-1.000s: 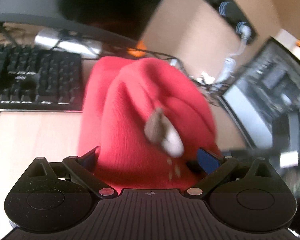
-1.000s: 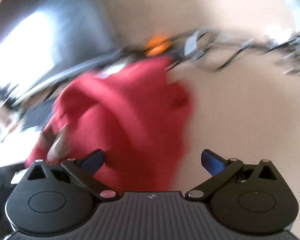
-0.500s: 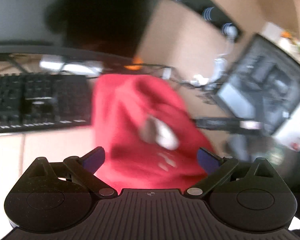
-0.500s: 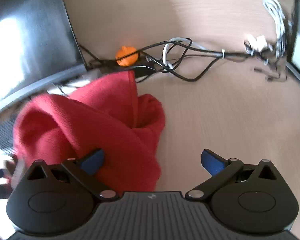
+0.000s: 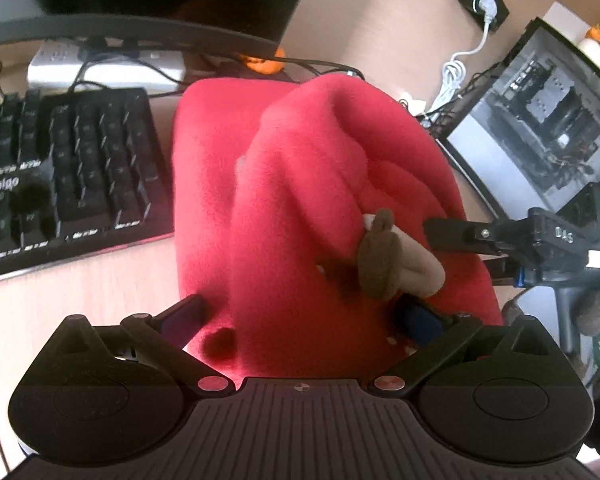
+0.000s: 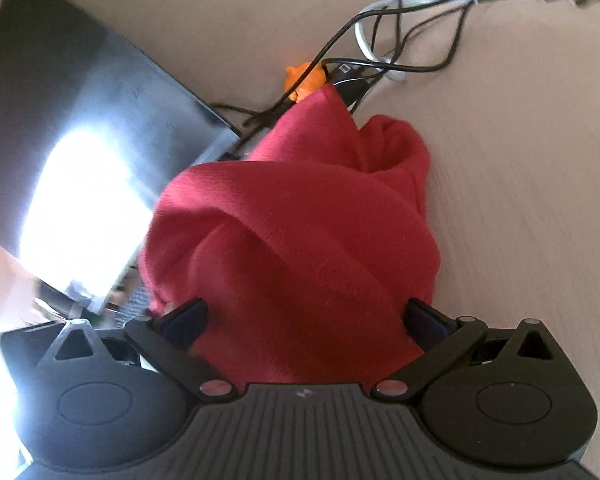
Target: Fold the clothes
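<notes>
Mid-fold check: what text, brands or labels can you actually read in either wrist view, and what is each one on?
"aigo": on the black keyboard, left wrist view; its key legends are too blurred to read.
"DAS", or close to it: on the black right gripper, left wrist view.
White label on that gripper: too small to read.
Red garment: no readable print.
Right wrist view: nothing readable.

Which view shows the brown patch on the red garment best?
The left wrist view: the brown patch sits plainly on the red garment. The right wrist view shows only plain red cloth, no patch.
</notes>
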The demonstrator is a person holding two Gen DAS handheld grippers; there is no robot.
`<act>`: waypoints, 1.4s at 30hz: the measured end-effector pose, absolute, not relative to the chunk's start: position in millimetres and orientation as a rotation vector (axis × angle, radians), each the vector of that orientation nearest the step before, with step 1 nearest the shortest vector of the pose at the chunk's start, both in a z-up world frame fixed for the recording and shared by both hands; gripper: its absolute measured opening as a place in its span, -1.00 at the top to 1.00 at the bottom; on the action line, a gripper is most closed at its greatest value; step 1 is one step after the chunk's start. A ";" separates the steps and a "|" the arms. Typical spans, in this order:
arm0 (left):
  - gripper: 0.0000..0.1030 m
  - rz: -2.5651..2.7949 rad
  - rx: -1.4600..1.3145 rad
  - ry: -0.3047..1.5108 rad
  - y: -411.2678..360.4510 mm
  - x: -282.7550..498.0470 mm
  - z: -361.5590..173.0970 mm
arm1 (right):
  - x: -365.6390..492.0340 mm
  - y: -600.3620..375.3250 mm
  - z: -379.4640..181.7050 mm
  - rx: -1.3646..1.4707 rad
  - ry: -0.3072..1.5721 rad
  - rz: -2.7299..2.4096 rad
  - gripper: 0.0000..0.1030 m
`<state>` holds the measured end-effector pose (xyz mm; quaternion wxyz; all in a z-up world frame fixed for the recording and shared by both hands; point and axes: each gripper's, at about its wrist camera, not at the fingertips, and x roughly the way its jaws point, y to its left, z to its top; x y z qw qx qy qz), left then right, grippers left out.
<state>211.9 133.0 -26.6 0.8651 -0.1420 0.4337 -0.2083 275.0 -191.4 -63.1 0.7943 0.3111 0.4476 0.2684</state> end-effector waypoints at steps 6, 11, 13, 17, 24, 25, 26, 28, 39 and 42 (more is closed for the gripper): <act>-1.00 -0.535 -0.212 0.932 72.3 241.2 -21.4 | 249.5 -269.0 -59.3 0.752 0.920 0.444 -1.00; -1.00 -0.698 -0.143 0.946 -6.1 283.9 -25.9 | 253.8 -333.0 -53.9 0.765 0.863 0.277 -1.00; -1.00 -0.735 -0.136 0.946 -36.4 306.7 -28.8 | 267.1 -352.8 -52.9 0.774 0.836 0.217 -1.00; -1.00 -0.751 -0.119 0.943 -87.0 356.4 -34.5 | 304.9 -372.9 -49.3 0.752 0.802 0.149 -1.00; -1.00 -0.728 -0.109 0.943 -124.8 407.1 -37.6 | 331.8 -401.1 -35.8 0.653 0.751 0.105 -1.00; -1.00 -0.726 -0.106 0.944 -126.0 407.2 -37.5 | 329.8 -400.8 -27.6 0.619 0.728 0.097 -1.00; -1.00 -0.724 -0.098 0.942 -126.0 405.1 -36.3 | 327.2 -399.7 -18.3 0.584 0.702 0.093 -1.00; -1.00 -0.727 -0.080 0.937 -122.5 397.3 -32.5 | 327.1 -395.9 2.7 0.527 0.638 0.116 -1.00; -1.00 -0.678 -0.055 0.958 -97.0 338.1 -30.1 | 415.0 -345.3 -26.0 0.323 0.772 0.258 -1.00; -1.00 -0.653 -0.058 0.966 -94.2 329.6 -33.3 | 400.7 -346.7 -11.9 0.319 0.747 0.264 -1.00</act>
